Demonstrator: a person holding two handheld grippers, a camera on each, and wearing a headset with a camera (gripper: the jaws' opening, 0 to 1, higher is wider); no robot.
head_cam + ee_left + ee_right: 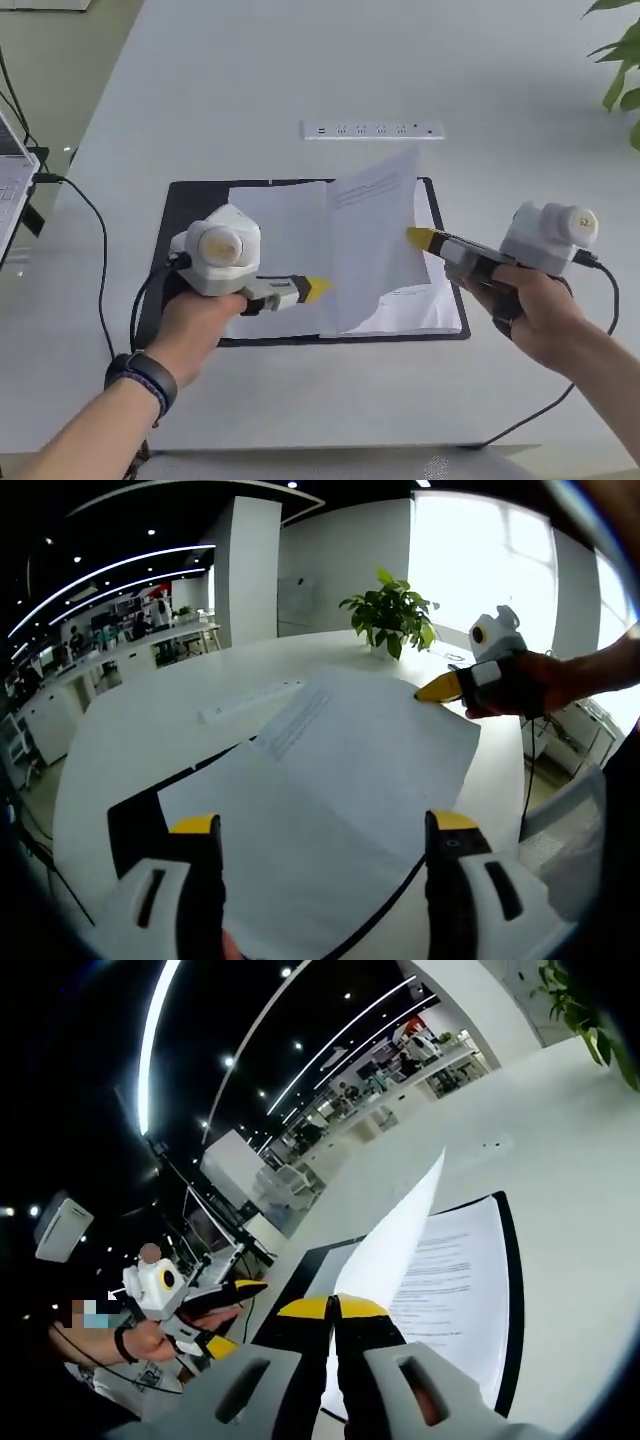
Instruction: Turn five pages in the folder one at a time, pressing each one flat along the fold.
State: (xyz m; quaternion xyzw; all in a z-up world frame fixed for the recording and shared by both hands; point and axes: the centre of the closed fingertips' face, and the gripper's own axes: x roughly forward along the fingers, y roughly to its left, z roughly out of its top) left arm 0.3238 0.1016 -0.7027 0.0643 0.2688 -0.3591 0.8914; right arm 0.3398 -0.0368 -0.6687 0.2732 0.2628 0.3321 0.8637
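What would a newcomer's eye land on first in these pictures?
The white page lifted steeply above the open black folder at the middle of the table, pinched at its right edge by the right hand-held gripper. Next comes the left hand-held gripper, jaws open, poised over the left-hand sheets near the fold.

light: bright, window [480, 570] glare | shadows: soft | edges: fisheye-warped | focus: sharp

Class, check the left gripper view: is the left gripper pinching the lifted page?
No: the left gripper has its jaws wide apart, gripping nothing; the right gripper holds the lifted page by its edge.
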